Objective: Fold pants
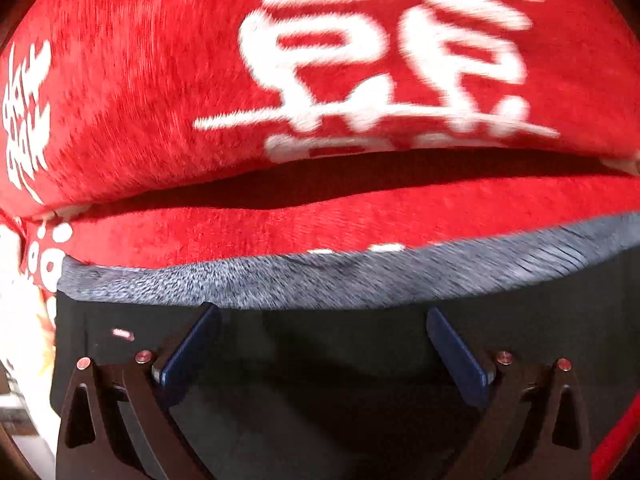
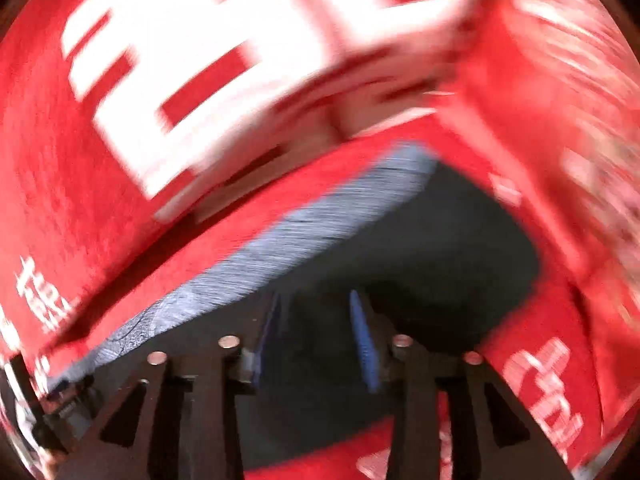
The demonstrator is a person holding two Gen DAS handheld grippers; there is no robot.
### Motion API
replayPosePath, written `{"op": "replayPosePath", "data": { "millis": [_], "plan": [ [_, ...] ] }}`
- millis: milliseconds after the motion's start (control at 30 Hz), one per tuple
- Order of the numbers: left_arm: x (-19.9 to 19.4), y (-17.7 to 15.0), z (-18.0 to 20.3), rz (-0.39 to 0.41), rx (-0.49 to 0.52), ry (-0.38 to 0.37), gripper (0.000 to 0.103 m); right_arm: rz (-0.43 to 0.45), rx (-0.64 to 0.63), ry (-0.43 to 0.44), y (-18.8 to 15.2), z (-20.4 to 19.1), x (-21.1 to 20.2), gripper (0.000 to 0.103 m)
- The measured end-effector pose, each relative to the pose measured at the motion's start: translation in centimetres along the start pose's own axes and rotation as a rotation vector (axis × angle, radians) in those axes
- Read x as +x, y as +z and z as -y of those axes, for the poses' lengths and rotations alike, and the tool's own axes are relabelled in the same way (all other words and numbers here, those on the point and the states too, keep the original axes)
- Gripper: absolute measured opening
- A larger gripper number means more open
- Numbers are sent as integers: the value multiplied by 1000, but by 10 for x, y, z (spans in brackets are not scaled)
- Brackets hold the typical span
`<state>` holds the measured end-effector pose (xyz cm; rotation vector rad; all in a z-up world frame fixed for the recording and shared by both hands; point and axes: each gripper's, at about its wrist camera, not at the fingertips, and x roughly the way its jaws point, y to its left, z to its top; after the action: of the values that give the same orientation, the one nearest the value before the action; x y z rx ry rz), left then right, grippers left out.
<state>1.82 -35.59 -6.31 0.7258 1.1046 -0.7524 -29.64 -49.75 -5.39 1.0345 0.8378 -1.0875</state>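
Left tongs point(image 1: 323, 342) spread wide, right tongs point(image 2: 316, 334) narrower, both empty above dark pants point(image 1: 320, 392) with grey waistband point(image 1: 280, 280) on red lettered blanket point(image 1: 140, 100). Risk: snagging blanket along with fabric; blur suggests haste, likely a skewed fold.

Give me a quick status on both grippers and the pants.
Left gripper open, nothing between fingers. Right gripper open, nothing gripped. Dark pants below both, gray-lined edge ahead. Red printed blanket beyond; right view blurred.

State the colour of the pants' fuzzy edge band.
Grey-blue edge band on the dark pants; clearest in the left wrist view.
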Motion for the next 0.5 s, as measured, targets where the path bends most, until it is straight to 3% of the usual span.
{"op": "replayPosePath", "data": {
  "millis": [133, 200, 267, 300, 333, 367, 500],
  "plan": [
    [-24, -20, 35, -9, 92, -21, 103, -3, 198, -55, -16, 71, -21, 47],
    [-20, -35, 51, -48, 129, -9, 103, -23, 252, -50, -14, 88, -16, 47],
    [-22, -45, 56, -12, 100, 3, 103, -17, 293, -4, -11, 102, -13, 46],
    [-23, -47, 57, -14, 91, 4, 103, -15, 300, 17, -9, 105, -11, 43],
    [-23, -48, 57, -19, 82, 3, 103, -19, 297, 50, -7, 106, -9, 20],
    [-24, -47, 58, -27, 70, 4, 103, -35, 281, 59, -3, 107, -6, 8],
    [-27, -48, 66, -23, 92, 21, 103, -51, 263, 46, -11, 122, -8, 7]
  ]
}}
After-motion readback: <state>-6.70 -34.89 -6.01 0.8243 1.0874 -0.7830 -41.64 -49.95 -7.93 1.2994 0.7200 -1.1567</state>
